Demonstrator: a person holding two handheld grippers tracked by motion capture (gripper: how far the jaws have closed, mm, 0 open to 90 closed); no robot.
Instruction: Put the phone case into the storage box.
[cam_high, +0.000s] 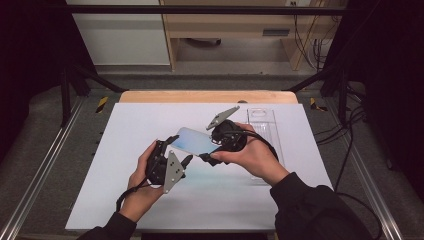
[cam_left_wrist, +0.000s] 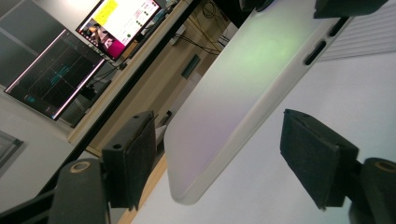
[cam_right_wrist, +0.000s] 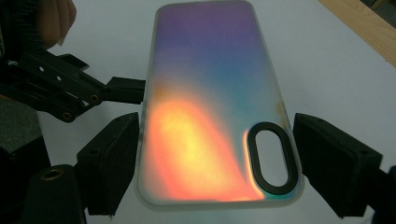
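A translucent phone case with an iridescent sheen hangs level above the white mat. My right gripper is shut on its camera-hole end; in the right gripper view both pads press the long edges of the case, right gripper. My left gripper stands open around the case's free end. In the left gripper view the case runs between the pads of the left gripper with a gap on each side. One left finger lies beside the case edge.
A clear plastic tray lies on the mat's right side, behind my right hand. The wooden table edge runs along the back, with metal frame rails at both sides. A lit monitor stands far off.
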